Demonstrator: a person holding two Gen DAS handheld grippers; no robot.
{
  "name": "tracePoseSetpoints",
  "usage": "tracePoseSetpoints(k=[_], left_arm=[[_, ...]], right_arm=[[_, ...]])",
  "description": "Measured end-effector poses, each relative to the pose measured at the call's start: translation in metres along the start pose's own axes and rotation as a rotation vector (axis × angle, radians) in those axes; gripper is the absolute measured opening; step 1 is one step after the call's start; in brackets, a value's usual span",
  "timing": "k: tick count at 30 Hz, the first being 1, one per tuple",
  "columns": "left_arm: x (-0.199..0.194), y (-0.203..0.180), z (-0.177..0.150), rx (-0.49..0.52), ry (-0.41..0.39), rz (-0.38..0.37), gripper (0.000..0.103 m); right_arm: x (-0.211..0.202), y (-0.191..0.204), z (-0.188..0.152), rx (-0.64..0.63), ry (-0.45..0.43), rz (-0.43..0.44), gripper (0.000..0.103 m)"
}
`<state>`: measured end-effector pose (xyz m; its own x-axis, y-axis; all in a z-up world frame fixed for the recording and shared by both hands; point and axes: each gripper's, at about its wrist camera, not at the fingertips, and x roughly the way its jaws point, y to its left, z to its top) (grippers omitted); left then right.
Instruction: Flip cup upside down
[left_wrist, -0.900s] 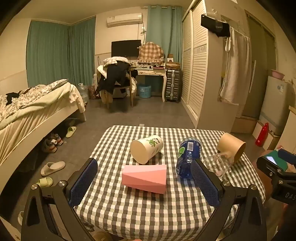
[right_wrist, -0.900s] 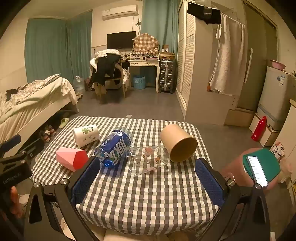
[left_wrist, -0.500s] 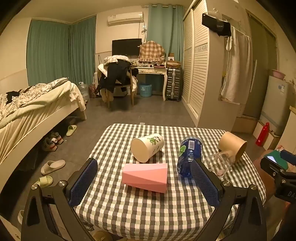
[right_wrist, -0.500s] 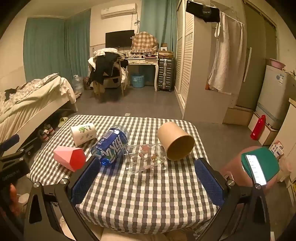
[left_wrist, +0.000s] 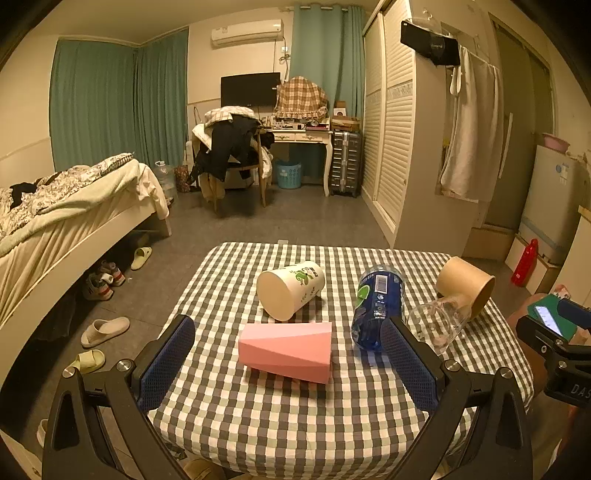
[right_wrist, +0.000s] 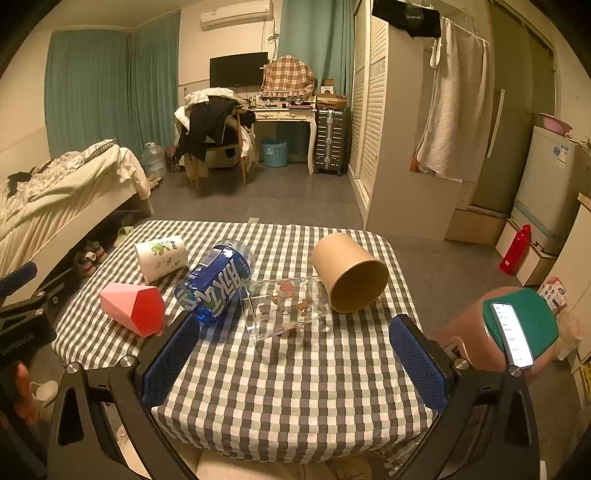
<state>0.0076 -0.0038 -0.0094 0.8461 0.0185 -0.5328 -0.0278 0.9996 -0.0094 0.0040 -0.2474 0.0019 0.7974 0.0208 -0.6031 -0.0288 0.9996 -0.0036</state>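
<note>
Several cups lie on their sides on a checkered table (left_wrist: 295, 417) (right_wrist: 295, 387). A pink faceted cup (left_wrist: 286, 350) (right_wrist: 133, 308) lies nearest my left gripper (left_wrist: 291, 363), which is open and empty above the front edge. Behind it lies a white paper cup with green print (left_wrist: 290, 290) (right_wrist: 161, 257). A clear glass with printed figures (right_wrist: 282, 306) (left_wrist: 439, 321) and a brown paper cup (right_wrist: 351, 273) (left_wrist: 465, 286) lie in front of my right gripper (right_wrist: 291, 360), also open and empty.
A blue plastic bottle (left_wrist: 376, 306) (right_wrist: 216, 282) lies on its side between the cups. A pink stool with a phone on a green pad (right_wrist: 517, 328) stands right of the table. A bed (left_wrist: 66, 221) is at left, a wardrobe (left_wrist: 402, 147) behind right.
Both grippers have drawn back and risen slightly, so the table objects sit a little lower and farther. Nothing on the table moved.
</note>
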Motion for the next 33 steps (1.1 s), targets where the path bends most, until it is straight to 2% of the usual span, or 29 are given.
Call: tracePoseSetpoints(k=[33], left_arm=[[0.0024,-0.0037,0.0009,0.007,0.002,0.002,0.103]], right_arm=[[0.0028,0.0025,-0.0005,-0.001,0.002,0.003,0.103]])
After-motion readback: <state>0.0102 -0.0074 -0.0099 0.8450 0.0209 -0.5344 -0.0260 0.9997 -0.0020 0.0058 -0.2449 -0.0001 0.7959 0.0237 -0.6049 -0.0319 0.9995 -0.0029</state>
